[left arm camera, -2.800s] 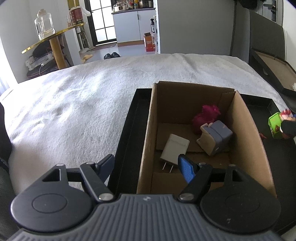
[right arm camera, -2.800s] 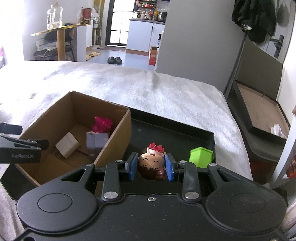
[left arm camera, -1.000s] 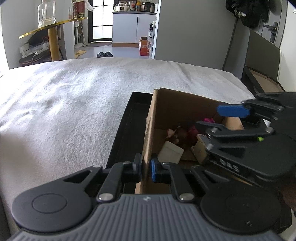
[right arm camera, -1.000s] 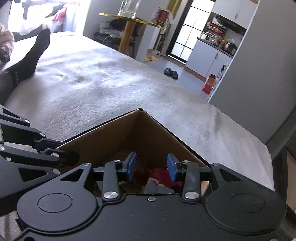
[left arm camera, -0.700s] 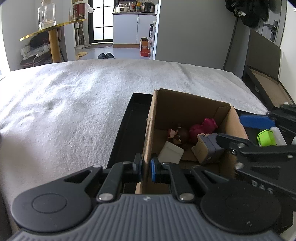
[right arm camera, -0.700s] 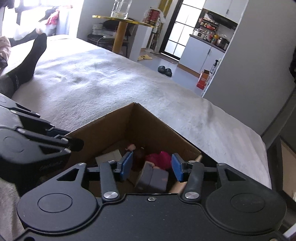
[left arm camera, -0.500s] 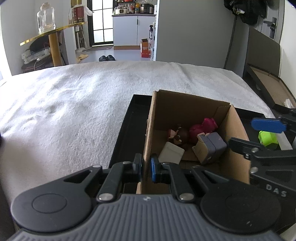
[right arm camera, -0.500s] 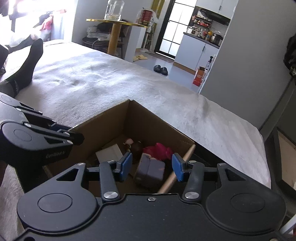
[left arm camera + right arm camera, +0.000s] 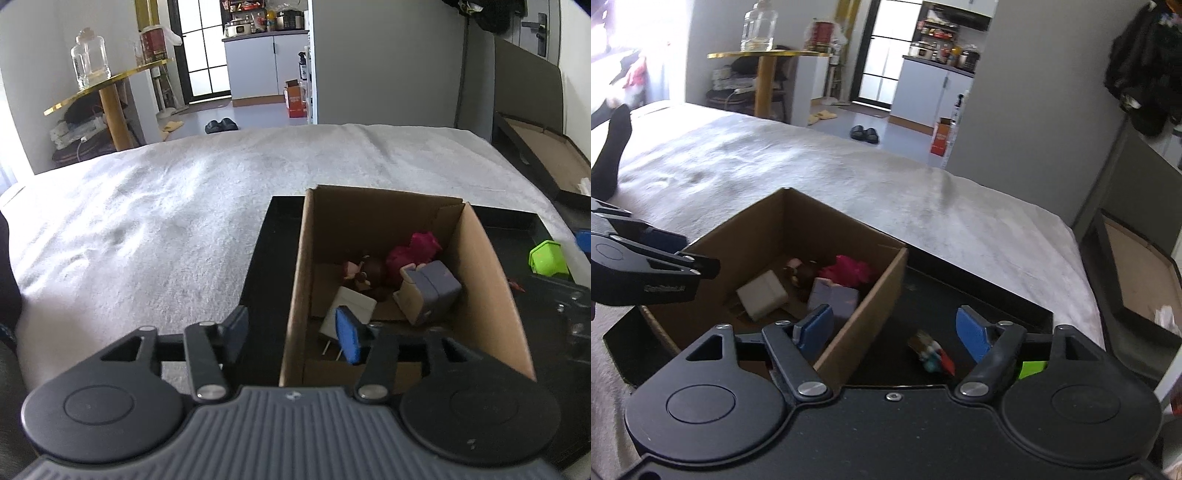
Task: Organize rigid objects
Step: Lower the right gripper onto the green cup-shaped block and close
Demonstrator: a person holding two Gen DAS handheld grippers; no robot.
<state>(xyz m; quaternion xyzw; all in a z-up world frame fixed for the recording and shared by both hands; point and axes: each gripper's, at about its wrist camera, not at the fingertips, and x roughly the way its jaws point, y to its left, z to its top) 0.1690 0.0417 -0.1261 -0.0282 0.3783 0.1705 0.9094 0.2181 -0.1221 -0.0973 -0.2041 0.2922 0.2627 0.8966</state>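
A cardboard box [image 9: 476, 280] stands on a black tray [image 9: 266, 258] on the bed. In it lie a white charger [image 9: 351, 310], a doll head [image 9: 367, 271], a pink toy [image 9: 413, 251] and a grey-purple block [image 9: 432, 291]. My left gripper [image 9: 291, 334] straddles the box's left wall; its jaws are opening and the pads stand clear of the cardboard. My right gripper [image 9: 894, 334] hovers over the box's right corner and the tray [image 9: 979, 295], its jaws opening and holding nothing. A small colourful toy [image 9: 932, 354] lies on the tray below them. A green toy [image 9: 1032, 367] peeks out behind the right finger.
The white bedspread [image 9: 166, 221] spreads out to the left and behind the tray. A person's leg in a black sock [image 9: 609, 147] rests on the bed at far left. An open flat box [image 9: 1137, 273] stands past the bed's right edge.
My left jaws, shut on the box's left wall before, have come apart. My right gripper has slid right, out of the box toward the tray, and its jaws have widened.
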